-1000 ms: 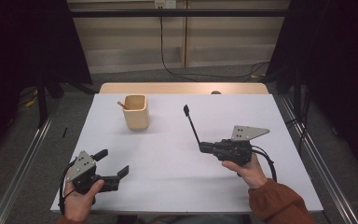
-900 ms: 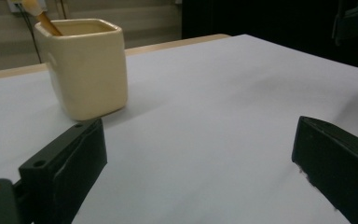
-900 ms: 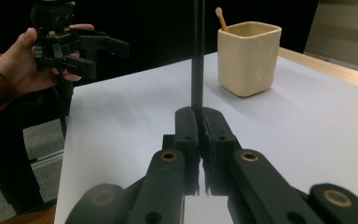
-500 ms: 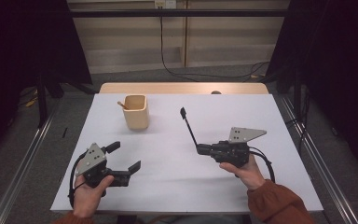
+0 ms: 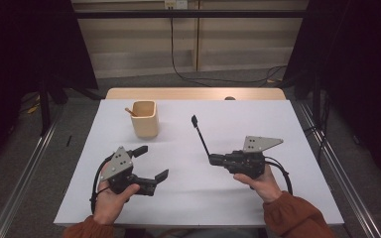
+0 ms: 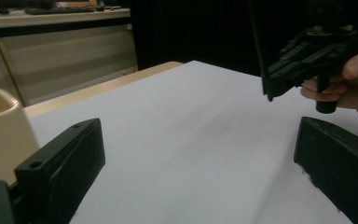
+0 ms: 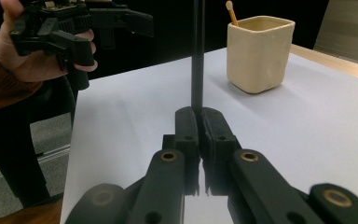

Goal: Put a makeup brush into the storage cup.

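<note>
Right hand-held gripper (image 5: 212, 159) clamped tight on a thin black stick (image 5: 200, 137).

The high view looks forward and down over the whole table (image 5: 278, 198). Each gripper view sits low and close behind its own jaws, facing across the sheet; both catch the cup (image 6: 0, 126) (image 7: 259, 53)
</note>
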### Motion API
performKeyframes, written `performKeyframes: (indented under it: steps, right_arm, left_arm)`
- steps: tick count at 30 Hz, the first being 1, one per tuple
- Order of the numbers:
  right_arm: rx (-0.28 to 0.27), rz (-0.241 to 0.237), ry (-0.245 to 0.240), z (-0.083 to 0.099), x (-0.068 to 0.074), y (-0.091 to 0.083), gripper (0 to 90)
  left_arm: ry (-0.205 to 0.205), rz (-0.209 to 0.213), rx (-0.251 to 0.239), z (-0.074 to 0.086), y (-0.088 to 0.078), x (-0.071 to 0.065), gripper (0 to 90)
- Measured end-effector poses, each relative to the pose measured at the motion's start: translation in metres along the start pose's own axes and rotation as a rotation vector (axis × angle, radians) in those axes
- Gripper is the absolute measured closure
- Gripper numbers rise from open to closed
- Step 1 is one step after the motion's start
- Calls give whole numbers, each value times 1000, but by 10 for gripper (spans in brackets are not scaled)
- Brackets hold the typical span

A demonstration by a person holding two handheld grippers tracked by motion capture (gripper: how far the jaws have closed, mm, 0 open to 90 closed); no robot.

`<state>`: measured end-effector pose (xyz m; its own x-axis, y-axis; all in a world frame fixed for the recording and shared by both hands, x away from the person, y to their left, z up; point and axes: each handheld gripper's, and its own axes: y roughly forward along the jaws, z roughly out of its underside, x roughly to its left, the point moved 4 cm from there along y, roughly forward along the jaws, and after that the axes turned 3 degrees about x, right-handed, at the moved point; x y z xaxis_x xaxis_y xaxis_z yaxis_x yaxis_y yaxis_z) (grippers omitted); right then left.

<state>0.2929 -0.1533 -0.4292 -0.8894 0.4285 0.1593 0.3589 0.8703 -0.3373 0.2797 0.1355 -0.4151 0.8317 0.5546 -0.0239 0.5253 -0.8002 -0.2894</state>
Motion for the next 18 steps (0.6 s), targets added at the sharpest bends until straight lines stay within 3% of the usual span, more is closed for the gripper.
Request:
performKeyframes:
  steps: [6, 10, 15, 18]
  right_arm:
    - [6, -4, -1, 1, 1, 0, 860]
    - [7, -5, 0, 2, 1, 0, 860]
    - [5, -9, 3, 2, 1, 0, 860]
    - [4, -13, 3, 2, 1, 2, 860]
  left_arm:
    - [13, 23, 7, -8, 14, -10, 10]
    - [3, 61, 3, -14, 22, -17, 11]
    - [-3, 79, -2, -25, 33, -23, 25]
    - [24, 86, -2, -31, 41, -28, 30]
